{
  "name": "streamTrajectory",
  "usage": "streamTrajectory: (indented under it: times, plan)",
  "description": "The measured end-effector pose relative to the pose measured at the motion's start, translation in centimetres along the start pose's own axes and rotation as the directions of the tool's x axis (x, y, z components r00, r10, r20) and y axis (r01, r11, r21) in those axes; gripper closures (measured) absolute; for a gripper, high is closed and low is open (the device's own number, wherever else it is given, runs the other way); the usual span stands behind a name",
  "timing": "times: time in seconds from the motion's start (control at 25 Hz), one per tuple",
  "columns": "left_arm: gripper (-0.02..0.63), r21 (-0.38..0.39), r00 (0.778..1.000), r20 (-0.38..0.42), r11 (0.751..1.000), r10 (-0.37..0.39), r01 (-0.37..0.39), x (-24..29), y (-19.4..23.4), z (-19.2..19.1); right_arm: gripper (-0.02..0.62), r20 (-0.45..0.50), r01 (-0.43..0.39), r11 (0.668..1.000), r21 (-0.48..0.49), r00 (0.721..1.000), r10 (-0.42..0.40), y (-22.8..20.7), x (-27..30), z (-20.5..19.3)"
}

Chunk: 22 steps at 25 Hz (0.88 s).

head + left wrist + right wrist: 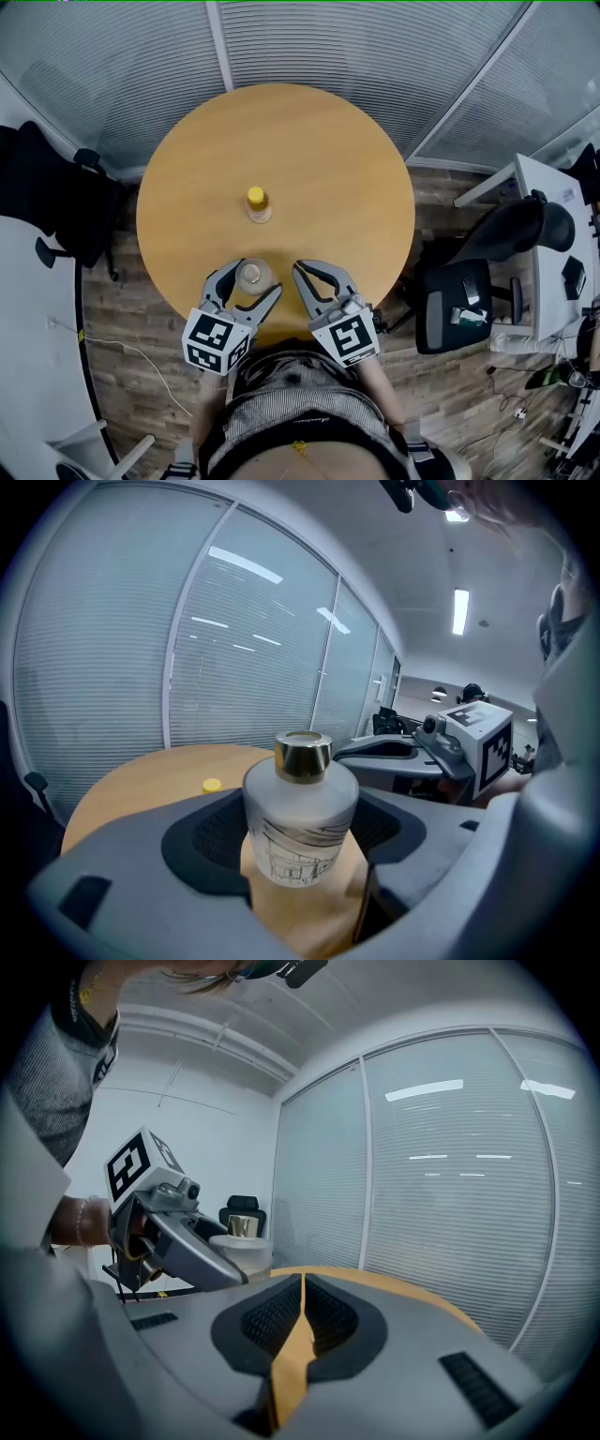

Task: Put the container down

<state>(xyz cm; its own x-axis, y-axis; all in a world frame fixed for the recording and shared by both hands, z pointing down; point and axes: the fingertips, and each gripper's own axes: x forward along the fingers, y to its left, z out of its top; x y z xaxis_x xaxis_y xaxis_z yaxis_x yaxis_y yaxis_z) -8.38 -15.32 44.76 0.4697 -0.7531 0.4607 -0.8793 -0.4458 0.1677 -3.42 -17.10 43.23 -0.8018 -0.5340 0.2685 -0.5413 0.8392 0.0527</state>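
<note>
Two grippers in play, but only one is doing any work. The left gripper (253,281) has its jaws spread about as wide as the container (300,822) and closed in on either side of it. The container is a squat frosted glass bottle with a gold cap and a line drawing of a building on the front. The dark ribbed pads sit against its round body below the shoulder, which I'd guess is the sensible spot, since the glass looks slick and the neck is too narrow to hold well.

The container stands upright between the jaws, over the near edge of the round wooden bench (337,150), right in front of the person. I honestly can't tell whether its base is on the wood already or just above it, since the left gripper view shows bench under it but no clear gap. Either way the grip hasn't let go, so I'd say the put-down isn't done yet.

The right gripper (309,274) is just beside it, also at the near edge. Its jaws are pressed nearly together with nothing in them, just a sliver of bench showing through. Looks like it's parked out of the way.

A small bottle with a yellow cap (257,204) stands around the middle of the bench, well apart from the container, so there's no real risk of bumping it.
</note>
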Motion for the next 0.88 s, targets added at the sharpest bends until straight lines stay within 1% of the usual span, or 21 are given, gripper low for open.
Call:
streamTrajectory:
  times: [0.08,0.24,0.4,0.52,0.6,0.76,0.88]
  plan:
    - [0.282,0.008,1.000,-0.004,1.000,-0.001,0.001,0.3,0.2,-0.2,0.572,-0.002,0.006,1.000,0.005,1.000,-0.006,0.0,0.1,-0.1]
    - [0.281,0.037,1.000,-0.012,0.999,-0.001,0.001,0.8,0.4,-0.7,0.572,-0.015,0.003,1.000,-0.025,1.000,-0.004,0.1,0.2,-0.3]
    - [0.282,0.011,0.999,0.001,0.999,-0.032,0.032,1.7,0.4,-1.3,0.572,-0.024,0.017,1.000,-0.017,1.000,-0.018,0.0,0.1,-0.5]
    - [0.282,0.007,0.999,0.005,0.999,-0.046,0.046,2.4,0.6,-1.9,0.572,-0.029,0.037,0.999,0.009,0.999,-0.036,-0.1,0.1,-0.6]
    - [0.282,0.005,0.999,0.007,0.999,-0.054,0.054,2.8,1.0,-2.3,0.572,-0.036,0.046,0.999,0.004,0.998,-0.046,-0.1,0.0,-0.7]
    - [0.282,0.035,0.999,-0.011,0.998,-0.051,0.051,3.6,1.7,-3.4,0.572,-0.051,0.069,0.998,-0.010,0.996,-0.070,-0.4,-0.4,-1.2]
    - [0.282,0.046,0.998,-0.025,0.997,-0.055,0.056,4.3,1.7,-4.2,0.572,-0.058,0.098,0.995,0.018,0.994,-0.097,-0.8,-0.9,-1.5]
